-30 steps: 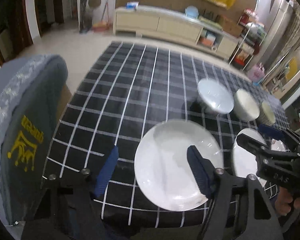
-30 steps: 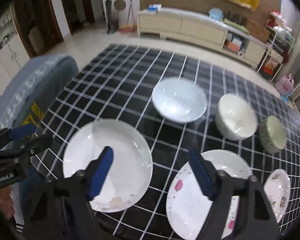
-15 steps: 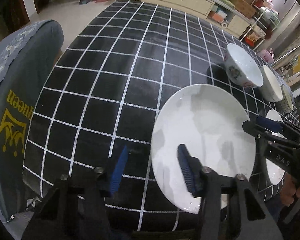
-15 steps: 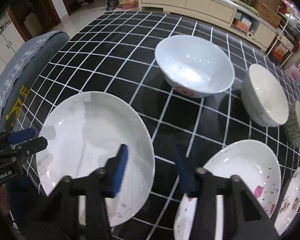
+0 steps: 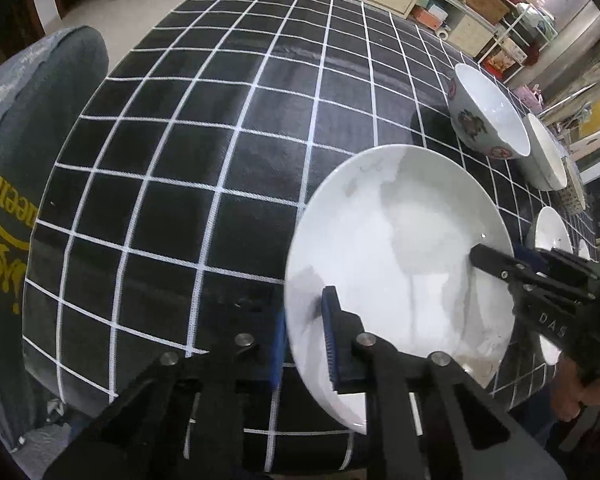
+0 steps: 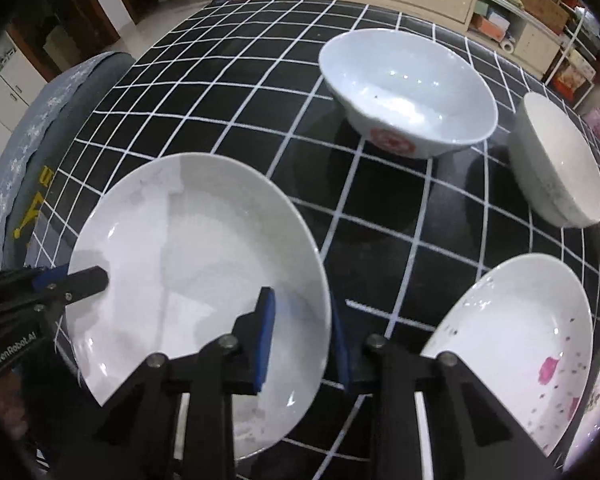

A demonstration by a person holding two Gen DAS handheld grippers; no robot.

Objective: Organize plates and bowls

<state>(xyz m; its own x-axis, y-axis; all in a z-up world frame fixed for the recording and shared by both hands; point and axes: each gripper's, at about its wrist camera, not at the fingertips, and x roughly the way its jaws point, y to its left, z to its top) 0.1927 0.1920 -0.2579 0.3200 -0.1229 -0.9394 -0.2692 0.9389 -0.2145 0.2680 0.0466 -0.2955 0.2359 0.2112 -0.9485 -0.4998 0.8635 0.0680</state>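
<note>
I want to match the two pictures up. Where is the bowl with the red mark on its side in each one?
Left wrist view: the bowl with the red mark stands at the upper right, beyond the big white plate.
Right wrist view: the same bowl stands at the top centre, beyond that plate.
Shared landmark: the big white plate, with the plain white bowl just right of the marked one in both views.

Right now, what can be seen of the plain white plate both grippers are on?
The plain white plate is round, shallow, glossy like ceramic and empty, at the checked tablecloth's near edge. The left gripper pinches its left rim, the right gripper its right rim, one finger inside, one outside; both have just been closing.
</note>
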